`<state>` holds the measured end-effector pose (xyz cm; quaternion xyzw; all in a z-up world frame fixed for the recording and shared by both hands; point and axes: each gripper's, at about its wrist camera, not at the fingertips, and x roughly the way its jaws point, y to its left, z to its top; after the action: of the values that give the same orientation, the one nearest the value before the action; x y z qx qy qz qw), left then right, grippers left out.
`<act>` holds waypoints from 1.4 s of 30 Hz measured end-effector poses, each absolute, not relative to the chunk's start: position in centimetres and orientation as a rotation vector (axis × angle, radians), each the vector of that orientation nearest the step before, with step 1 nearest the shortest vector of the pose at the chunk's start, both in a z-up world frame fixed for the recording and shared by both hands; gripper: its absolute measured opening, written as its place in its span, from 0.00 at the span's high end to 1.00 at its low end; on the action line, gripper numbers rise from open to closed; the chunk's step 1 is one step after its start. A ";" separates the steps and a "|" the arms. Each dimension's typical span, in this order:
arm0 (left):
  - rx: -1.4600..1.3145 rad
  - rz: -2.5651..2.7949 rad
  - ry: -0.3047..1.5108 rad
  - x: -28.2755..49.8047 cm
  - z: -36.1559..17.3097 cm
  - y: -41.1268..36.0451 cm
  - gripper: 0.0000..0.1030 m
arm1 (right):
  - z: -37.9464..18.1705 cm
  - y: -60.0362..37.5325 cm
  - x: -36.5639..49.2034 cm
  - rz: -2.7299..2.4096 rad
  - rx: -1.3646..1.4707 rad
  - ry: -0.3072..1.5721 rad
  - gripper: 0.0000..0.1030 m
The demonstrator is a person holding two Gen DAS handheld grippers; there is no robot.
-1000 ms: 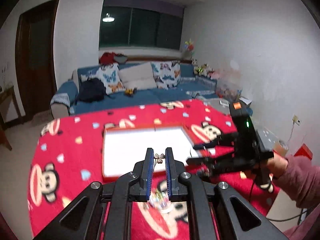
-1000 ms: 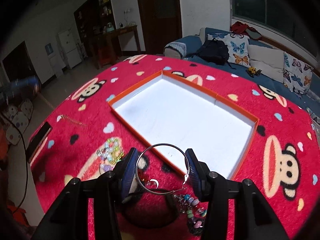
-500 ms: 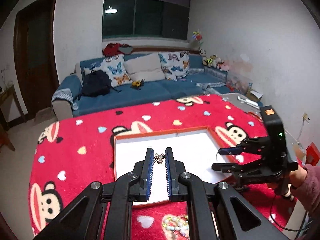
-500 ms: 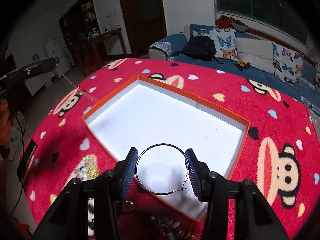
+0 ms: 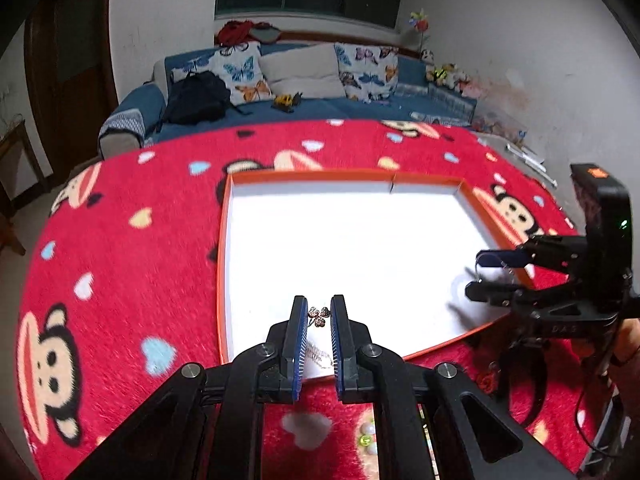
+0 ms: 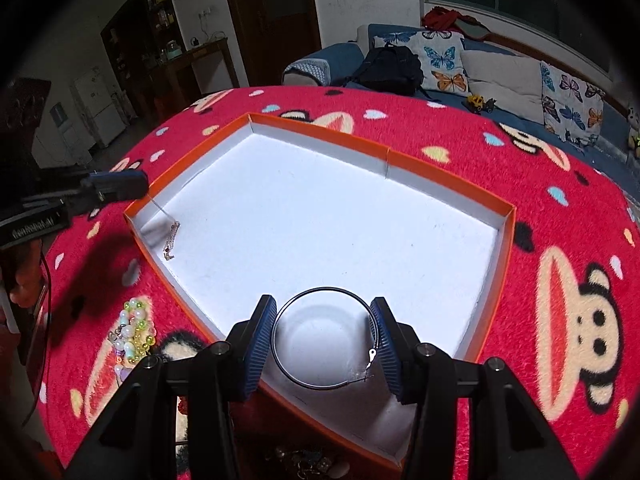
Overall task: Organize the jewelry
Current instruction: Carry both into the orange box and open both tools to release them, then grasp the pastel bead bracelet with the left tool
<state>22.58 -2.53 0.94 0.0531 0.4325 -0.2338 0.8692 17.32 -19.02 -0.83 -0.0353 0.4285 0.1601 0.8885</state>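
In the left wrist view my left gripper (image 5: 319, 311) is shut on a thin necklace with a small clover pendant (image 5: 319, 316). Its chain hangs down into the near left corner of the white tray with an orange rim (image 5: 308, 176). The right wrist view shows the same chain (image 6: 171, 236) dangling from the left gripper (image 6: 140, 188) onto the tray floor. My right gripper (image 6: 322, 305) is shut on a thin metal hoop (image 6: 288, 364), held flat just above the tray's near edge (image 6: 320, 128).
A red monkey-print blanket (image 5: 120, 264) covers the round table. A pale bead bracelet (image 6: 132, 332) lies left of the tray, and more jewellery (image 6: 304, 460) sits under the right gripper. A blue sofa (image 5: 320, 108) stands beyond the table.
The left gripper has come forward and down with the necklace, so the chain now reaches into the tray. The right gripper has moved a little forward, bringing the hoop over the tray's near edge.
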 end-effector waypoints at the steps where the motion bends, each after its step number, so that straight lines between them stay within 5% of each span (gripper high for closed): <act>1: 0.114 -0.479 0.914 22.7 0.5 -2.5 0.88 | -0.9 -19.0 17.4 0.333 -0.074 0.893 0.48; 9: 0.106 -0.461 0.963 23.1 -1.4 -2.3 0.84 | -1.7 -19.0 17.7 0.344 -0.055 0.917 0.48; 11: 0.102 -0.452 0.964 23.1 -1.5 -2.3 0.61 | -1.8 -18.9 17.7 0.341 -0.057 0.920 0.48; 13: 0.106 -0.440 0.945 22.8 -1.2 -2.3 0.50 | -1.9 -18.9 17.9 0.344 -0.053 0.926 0.48; 35: 0.179 -0.503 0.859 12.9 1.9 -3.8 0.51 | 1.5 -18.8 12.5 0.355 -0.062 0.834 0.39; 42: 0.205 -0.548 0.898 10.5 -0.5 -4.8 0.75 | 1.0 -19.1 9.7 0.366 -0.046 0.824 0.39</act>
<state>10.53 -4.81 -0.53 0.0977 0.4278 -0.2612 0.8597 9.67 -19.11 1.00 -0.0222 0.3979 0.1771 0.8999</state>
